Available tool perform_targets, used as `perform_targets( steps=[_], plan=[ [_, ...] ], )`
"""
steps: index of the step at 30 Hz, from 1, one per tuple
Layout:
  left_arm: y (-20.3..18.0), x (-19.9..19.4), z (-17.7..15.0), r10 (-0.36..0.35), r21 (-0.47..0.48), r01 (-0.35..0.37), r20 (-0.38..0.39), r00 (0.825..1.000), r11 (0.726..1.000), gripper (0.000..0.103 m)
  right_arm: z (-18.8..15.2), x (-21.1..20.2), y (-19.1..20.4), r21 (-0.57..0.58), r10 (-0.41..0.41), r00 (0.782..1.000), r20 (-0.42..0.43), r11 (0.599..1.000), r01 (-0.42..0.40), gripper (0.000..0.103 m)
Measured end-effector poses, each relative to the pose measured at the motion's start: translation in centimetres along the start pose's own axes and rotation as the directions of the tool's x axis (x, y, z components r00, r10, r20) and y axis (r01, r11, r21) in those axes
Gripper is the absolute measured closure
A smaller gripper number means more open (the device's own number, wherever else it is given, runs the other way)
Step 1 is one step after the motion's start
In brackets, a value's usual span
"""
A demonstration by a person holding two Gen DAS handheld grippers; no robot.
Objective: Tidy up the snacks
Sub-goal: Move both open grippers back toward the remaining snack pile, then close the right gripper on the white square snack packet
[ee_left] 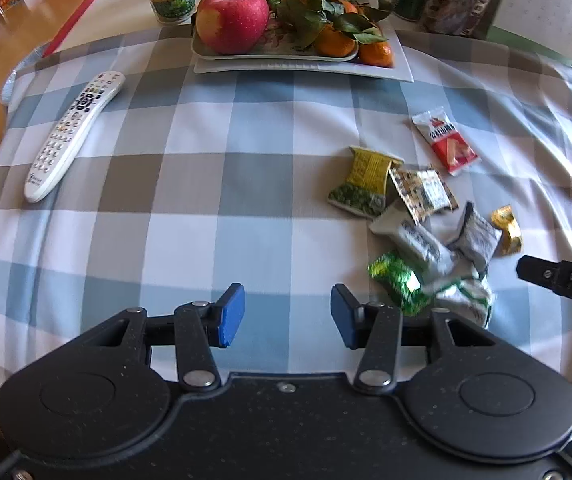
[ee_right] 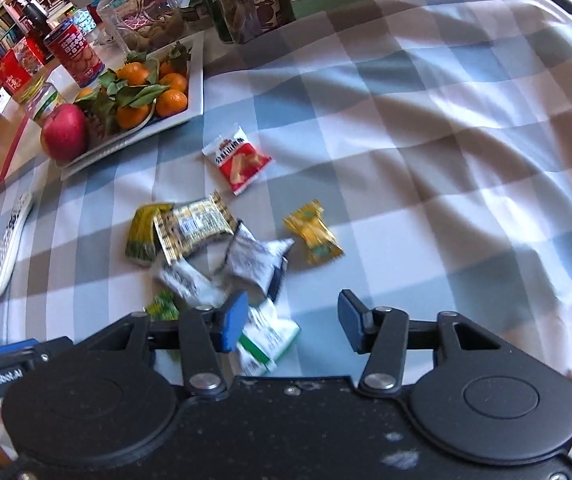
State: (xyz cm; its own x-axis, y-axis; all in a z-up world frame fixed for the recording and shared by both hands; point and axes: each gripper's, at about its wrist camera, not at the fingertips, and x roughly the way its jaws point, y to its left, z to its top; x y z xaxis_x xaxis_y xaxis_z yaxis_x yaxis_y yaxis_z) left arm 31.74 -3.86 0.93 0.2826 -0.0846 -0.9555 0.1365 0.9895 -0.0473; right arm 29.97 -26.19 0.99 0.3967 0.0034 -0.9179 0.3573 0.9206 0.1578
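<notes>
Your right gripper [ee_right: 290,322] hangs with jaws apart and nothing pinched, over the near edge of the snack pile [ee_right: 221,252] on the checked cloth [ee_right: 426,140]; a white-green packet [ee_right: 267,340] lies right at its left pad. Your left gripper [ee_left: 288,316], also parted and empty, has the pile [ee_left: 418,224] up and to its right, so the right hand is nearer. Only the left view shows the remote [ee_left: 71,136] whole.

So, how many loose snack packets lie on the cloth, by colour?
Red-and-white packet: 1
Yellow-and-green packet: 1
Brown-and-gold packet: 1
Grey-and-white packets: 2
Small gold packet: 1
Shiny green packet: 1
White-and-green packet: 1
Total: 8
</notes>
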Motion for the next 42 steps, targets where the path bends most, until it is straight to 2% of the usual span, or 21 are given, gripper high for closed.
perform_targets(
  steps=[4,7,12,16,24,29,33,42],
  plan=[
    [0.3,0.8,0.9,-0.039,-0.020,0.038,-0.019,0.999,0.999,0.048,1.4,1.8,0.7,0.045,0.014,0.999,-0.030,0.999,-0.012,0.052],
    [0.5,1.0,0.9,-0.028,-0.028,0.028,-0.022,0.999,0.999,0.048,2.2,2.9,1.1,0.089,0.043,0.998,-0.038,0.995,-0.040,0.052],
    [1.0,1.4,0.9,-0.014,-0.038,0.012,-0.042,0.999,0.999,0.048,2.6,4.1,1.8,0.124,0.044,0.998,-0.043,0.992,-0.038,0.052],
    [1.3,1.3,0.9,0.007,-0.044,-0.009,-0.041,0.999,0.999,0.048,2.5,5.0,2.4,0.119,0.042,0.998,-0.056,0.992,-0.035,0.052],
    [1.5,0.8,1.0,-0.002,-0.045,0.001,-0.028,1.000,0.999,0.048,2.4,6.6,3.0,0.073,-0.025,0.999,-0.033,0.997,0.027,0.052],
    [1.6,1.0,1.0,-0.002,-0.045,0.000,-0.030,1.000,0.999,0.048,2.3,6.8,3.1,0.052,-0.033,0.999,-0.028,0.998,0.034,0.052],
    [1.8,1.3,1.1,0.004,-0.054,-0.006,-0.038,0.999,0.999,0.048,2.2,6.8,3.2,0.026,-0.030,0.999,-0.028,0.999,0.031,0.059],
    [1.0,1.9,0.7,-0.012,-0.031,0.011,-0.040,0.999,0.999,0.048,1.7,5.5,2.0,0.006,-0.034,0.998,-0.052,0.999,0.034,0.061]
  ],
)
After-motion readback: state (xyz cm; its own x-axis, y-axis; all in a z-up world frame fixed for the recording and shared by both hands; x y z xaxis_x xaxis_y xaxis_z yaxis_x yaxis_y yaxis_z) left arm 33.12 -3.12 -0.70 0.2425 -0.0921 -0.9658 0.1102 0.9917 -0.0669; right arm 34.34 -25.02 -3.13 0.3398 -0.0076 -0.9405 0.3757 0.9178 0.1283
